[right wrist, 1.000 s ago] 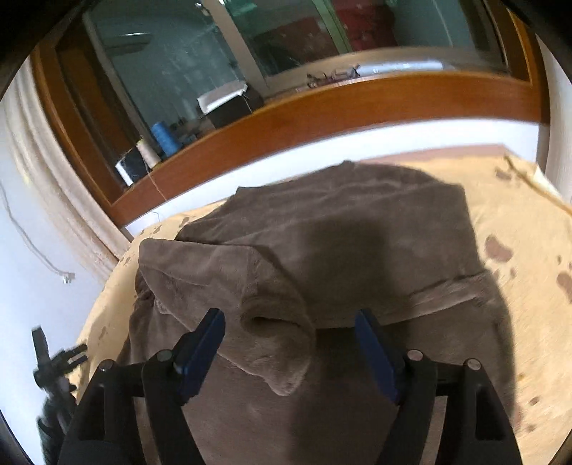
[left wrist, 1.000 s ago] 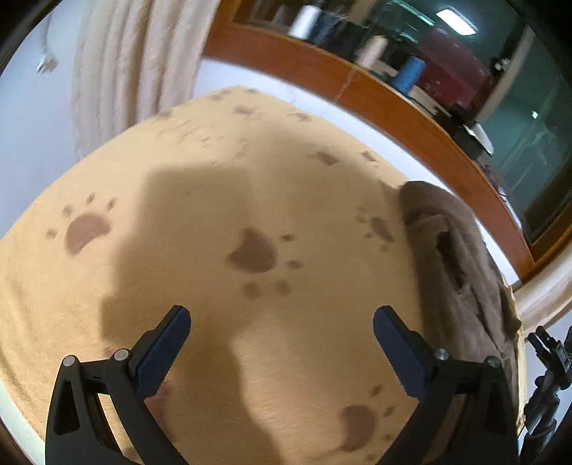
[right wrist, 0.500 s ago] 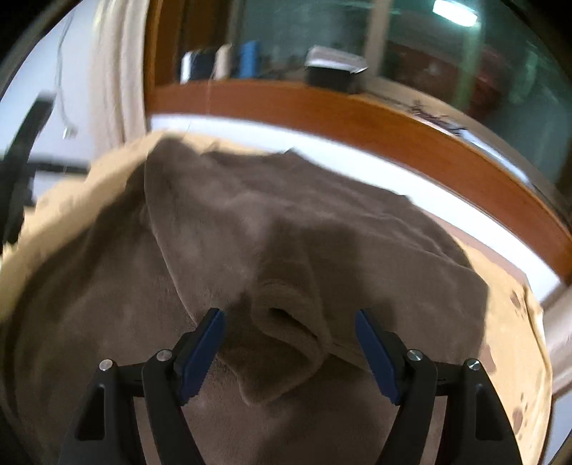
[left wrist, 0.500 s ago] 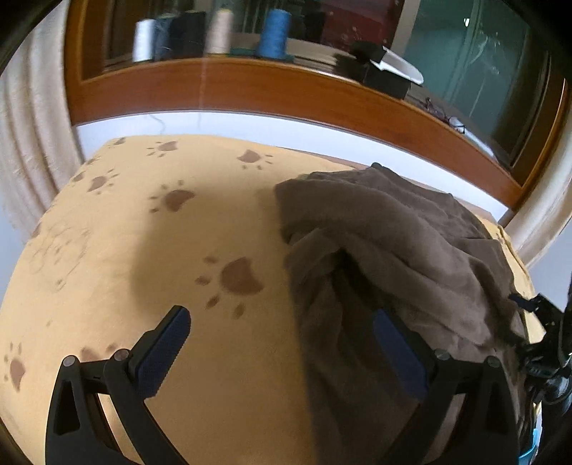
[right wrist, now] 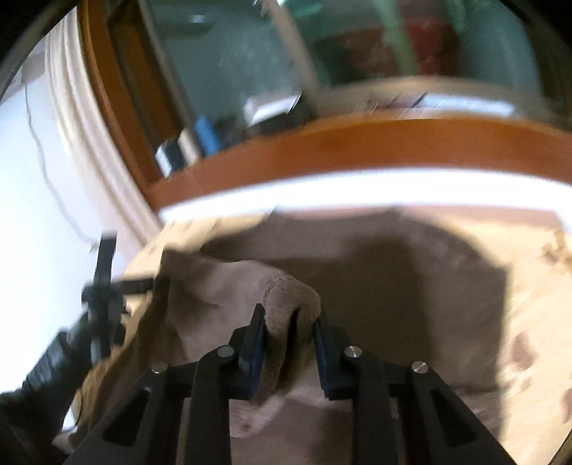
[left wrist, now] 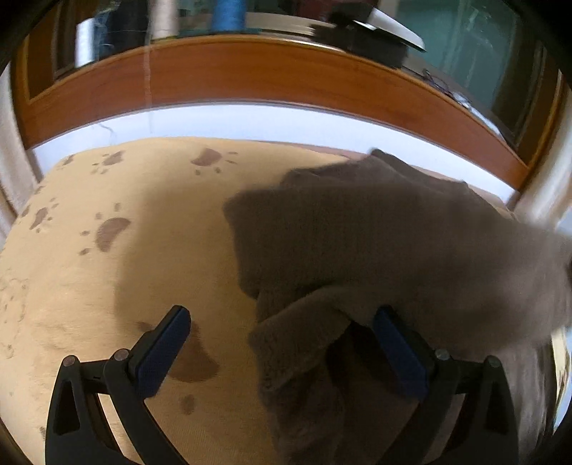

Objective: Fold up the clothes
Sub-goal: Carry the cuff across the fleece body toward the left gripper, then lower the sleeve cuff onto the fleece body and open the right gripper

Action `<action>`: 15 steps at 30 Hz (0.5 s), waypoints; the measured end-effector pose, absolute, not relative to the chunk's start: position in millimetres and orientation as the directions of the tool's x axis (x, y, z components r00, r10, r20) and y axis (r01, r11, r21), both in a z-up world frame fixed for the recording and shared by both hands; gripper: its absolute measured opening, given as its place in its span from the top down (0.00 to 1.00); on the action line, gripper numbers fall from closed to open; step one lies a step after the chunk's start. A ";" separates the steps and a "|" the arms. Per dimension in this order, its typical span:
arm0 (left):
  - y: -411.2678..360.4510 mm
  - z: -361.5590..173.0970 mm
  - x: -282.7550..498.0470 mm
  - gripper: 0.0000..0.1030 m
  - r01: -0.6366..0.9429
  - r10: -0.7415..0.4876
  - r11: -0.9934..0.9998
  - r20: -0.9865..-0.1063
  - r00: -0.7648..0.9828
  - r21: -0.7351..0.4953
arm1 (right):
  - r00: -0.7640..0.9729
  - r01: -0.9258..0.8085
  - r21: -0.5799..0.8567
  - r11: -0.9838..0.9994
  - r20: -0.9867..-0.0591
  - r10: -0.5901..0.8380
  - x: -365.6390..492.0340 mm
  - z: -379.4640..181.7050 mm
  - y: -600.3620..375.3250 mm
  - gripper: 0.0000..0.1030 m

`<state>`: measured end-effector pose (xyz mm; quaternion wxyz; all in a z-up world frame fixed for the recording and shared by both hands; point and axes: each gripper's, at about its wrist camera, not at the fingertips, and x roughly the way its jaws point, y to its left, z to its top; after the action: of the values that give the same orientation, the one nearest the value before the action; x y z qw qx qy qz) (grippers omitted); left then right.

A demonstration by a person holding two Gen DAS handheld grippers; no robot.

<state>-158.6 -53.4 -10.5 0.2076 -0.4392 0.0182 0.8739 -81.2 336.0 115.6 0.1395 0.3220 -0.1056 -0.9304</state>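
A fuzzy grey-brown garment (left wrist: 375, 250) lies crumpled on the tan paw-print blanket (left wrist: 107, 286). In the left wrist view my left gripper (left wrist: 282, 334) is open, and a folded edge of the garment lies between its jaws near the right finger. In the right wrist view the garment (right wrist: 411, 286) fills the middle. My right gripper (right wrist: 289, 338) has closed on a cuff-like fold of it (right wrist: 289, 297) and holds it raised. The view is blurred by motion.
A wooden window sill (left wrist: 250, 75) with thread spools (left wrist: 227, 14) runs along the far side. A white wall strip (left wrist: 250, 120) sits below it. A curtain (right wrist: 82, 118) hangs at the left. A black tripod-like stand (right wrist: 100, 286) stands beside the blanket edge.
My right gripper has closed on the garment's cuff fold and lifted it. My left gripper has moved closer to the garment, whose edge now lies between its jaws.
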 end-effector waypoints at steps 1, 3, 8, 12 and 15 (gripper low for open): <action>-49.3 -11.5 -155.8 0.01 -0.396 0.349 -0.908 -0.776 -0.526 -0.141 | -0.770 0.157 0.270 -0.950 -0.569 -0.289 -81.4 118.6 345.2 0.75; -40.7 -13.4 -149.8 0.11 -0.430 0.345 -0.896 -0.778 -0.525 -0.108 | -0.785 0.083 0.219 -0.972 -0.586 -0.199 -83.8 115.2 360.2 0.75; -22.7 -15.2 -135.1 0.26 -0.491 0.291 -0.871 -0.780 -0.553 0.024 | -0.730 -0.008 0.190 -0.982 -0.672 -0.125 -94.1 72.8 378.1 0.75; -23.1 -10.4 -132.0 0.52 -0.469 0.243 -0.879 -0.760 -0.602 0.091 | -0.705 -0.042 0.212 -0.976 -0.698 -0.122 -96.9 51.4 387.3 0.75; -36.0 0.9 -124.8 0.53 -0.429 0.228 -0.898 -0.727 -0.648 0.100 | -0.711 -0.039 0.237 -0.971 -0.689 -0.140 -96.9 49.3 391.0 0.75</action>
<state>-124.8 -36.0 0.9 0.1828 -0.3776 0.1327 0.8980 -96.9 391.0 49.3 0.0274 0.3791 -0.1181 -0.9174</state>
